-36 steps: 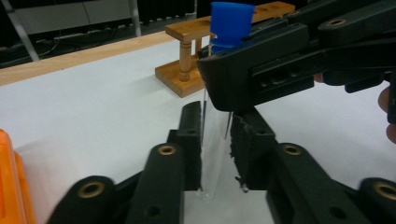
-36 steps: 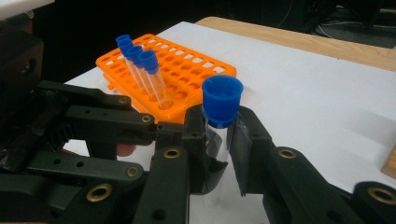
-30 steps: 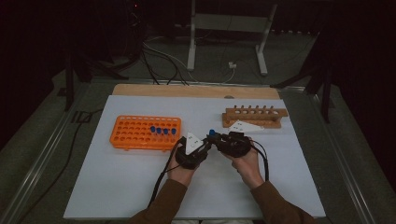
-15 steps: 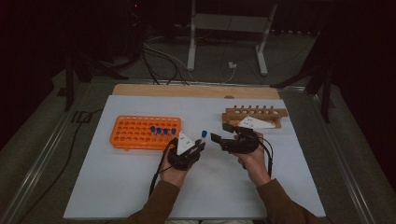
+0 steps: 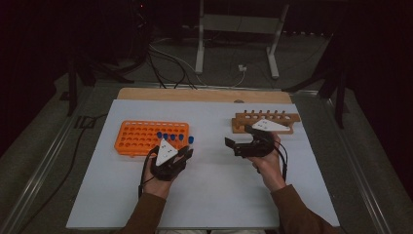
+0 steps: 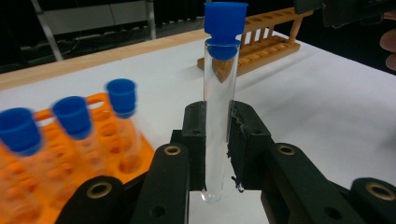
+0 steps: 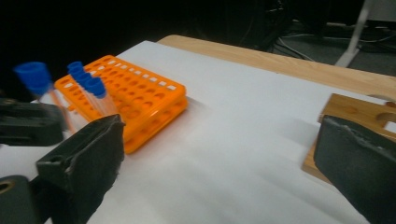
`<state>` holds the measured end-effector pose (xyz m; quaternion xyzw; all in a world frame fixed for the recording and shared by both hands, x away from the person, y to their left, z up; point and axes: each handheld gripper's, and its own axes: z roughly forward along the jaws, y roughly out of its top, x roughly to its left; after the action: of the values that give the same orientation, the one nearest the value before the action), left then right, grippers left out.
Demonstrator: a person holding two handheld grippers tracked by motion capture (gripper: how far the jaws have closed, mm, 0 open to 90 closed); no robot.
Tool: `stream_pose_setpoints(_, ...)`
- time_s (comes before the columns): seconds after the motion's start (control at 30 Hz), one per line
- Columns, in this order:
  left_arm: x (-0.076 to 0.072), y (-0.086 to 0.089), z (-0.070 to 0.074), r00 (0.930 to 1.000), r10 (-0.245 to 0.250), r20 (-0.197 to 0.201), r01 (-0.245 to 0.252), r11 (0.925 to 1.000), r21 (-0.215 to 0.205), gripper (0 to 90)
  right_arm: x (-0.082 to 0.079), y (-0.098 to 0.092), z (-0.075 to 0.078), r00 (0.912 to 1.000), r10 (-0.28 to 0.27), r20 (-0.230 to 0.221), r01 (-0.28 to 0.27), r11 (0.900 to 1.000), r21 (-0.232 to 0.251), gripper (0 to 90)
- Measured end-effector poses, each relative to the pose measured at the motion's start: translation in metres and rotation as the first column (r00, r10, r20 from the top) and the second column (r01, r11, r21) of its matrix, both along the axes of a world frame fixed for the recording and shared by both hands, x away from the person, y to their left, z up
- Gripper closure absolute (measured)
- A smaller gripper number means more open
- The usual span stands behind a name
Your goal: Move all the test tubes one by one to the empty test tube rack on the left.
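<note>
A clear test tube (image 6: 217, 116) with a blue cap (image 6: 225, 23) stands upright between the pads of my left gripper (image 6: 217, 123), which is shut on it. In the high view the left gripper (image 5: 186, 150) holds the capped tube (image 5: 191, 140) just off the right end of the orange rack (image 5: 141, 139). My right gripper (image 5: 230, 145) hovers in front of the wooden rack (image 5: 265, 122). Its jaws have just been opening and stand wide in the right gripper view (image 7: 219, 158), with nothing between them.
The orange rack (image 7: 135, 93) holds several blue-capped tubes (image 7: 95, 88) along its near row. The wooden rack (image 6: 261, 42) has a row of holes. A white mat (image 5: 209, 195) covers the table, with a wooden strip (image 5: 195, 95) at its far edge.
The two grippers were close together at the middle of the mat. The left one has moved left toward the orange rack with the tube. The right one has drawn right and opened its jaws.
</note>
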<state>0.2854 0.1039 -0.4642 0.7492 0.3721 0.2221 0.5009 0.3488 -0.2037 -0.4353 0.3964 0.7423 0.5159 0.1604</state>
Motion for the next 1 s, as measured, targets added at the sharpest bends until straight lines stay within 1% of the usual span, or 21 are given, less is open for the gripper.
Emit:
stream_pose_setpoints(0.1,-0.003,0.009,0.003,0.9999,0.009,0.01,-0.009,1.0,-0.003,78.2,0.001,-0.004,-0.001,0.9995,-0.032,0.002,0.032,0.999,-0.013,1.1)
stream_pose_setpoints(0.2,-0.005,0.017,0.005,0.9996,0.02,0.021,-0.02,0.9998,0.0,78.3,0.002,-0.009,0.0,0.9992,-0.039,0.007,0.039,0.999,-0.007,0.0)
stream_pose_setpoints(0.27,-0.006,0.024,0.006,0.9991,0.033,0.027,-0.033,0.9994,-0.012,78.2,0.002,-0.012,0.0,0.9991,-0.042,0.011,0.042,0.999,-0.009,0.0)
stream_pose_setpoints(0.33,-0.007,0.03,0.008,0.9986,0.045,0.03,-0.044,0.9989,-0.016,78.1,0.001,-0.016,0.001,0.9986,-0.05,0.015,0.051,0.998,-0.024,0.0)
stream_pose_setpoints(0.47,-0.008,0.045,0.01,0.9954,0.087,0.04,-0.086,0.996,-0.024,78.1,0.0,-0.024,0.0,0.9975,-0.07,0.007,0.07,0.996,-0.048,0.0)
stream_pose_setpoints(0.57,-0.008,0.057,0.012,0.9904,0.131,0.046,-0.129,0.9908,-0.042,78.1,-0.001,-0.031,-0.001,0.9963,-0.086,0.0,0.086,0.995,-0.042,0.0)
stream_pose_setpoints(0.7,-0.006,0.069,0.014,0.9816,0.181,0.062,-0.178,0.9826,-0.055,78.1,-0.002,-0.04,0.001,0.9951,-0.099,-0.002,0.099,0.995,-0.031,0.0)
stream_pose_setpoints(0.73,-0.005,0.071,0.015,0.9788,0.194,0.066,-0.19,0.9802,-0.056,78.1,-0.003,-0.042,0.001,0.9949,-0.101,-0.001,0.101,0.994,-0.029,0.0)
stream_pose_setpoints(0.77,-0.004,0.074,0.015,0.9741,0.214,0.073,-0.21,0.9761,-0.055,78.1,-0.004,-0.044,0.002,0.9946,-0.104,0.002,0.104,0.994,-0.029,0.0)
stream_pose_setpoints(0.8,-0.003,0.077,0.015,0.971,0.226,0.077,-0.223,0.9735,-0.051,78.1,-0.005,-0.047,0.002,0.9943,-0.107,0.005,0.107,0.994,-0.027,0.0)
stream_pose_setpoints(0.9,0.002,0.082,0.012,0.9603,0.269,0.075,-0.266,0.963,-0.045,78.1,-0.008,-0.054,0.003,0.9937,-0.111,0.01,0.112,0.994,-0.02,0.0)
stream_pose_setpoints(1.0,0.01,0.086,0.007,0.9547,0.289,0.069,-0.287,0.957,-0.042,78.1,-0.009,-0.059,0.003,0.993,-0.118,0.01,0.118,0.993,-0.012,0.0)
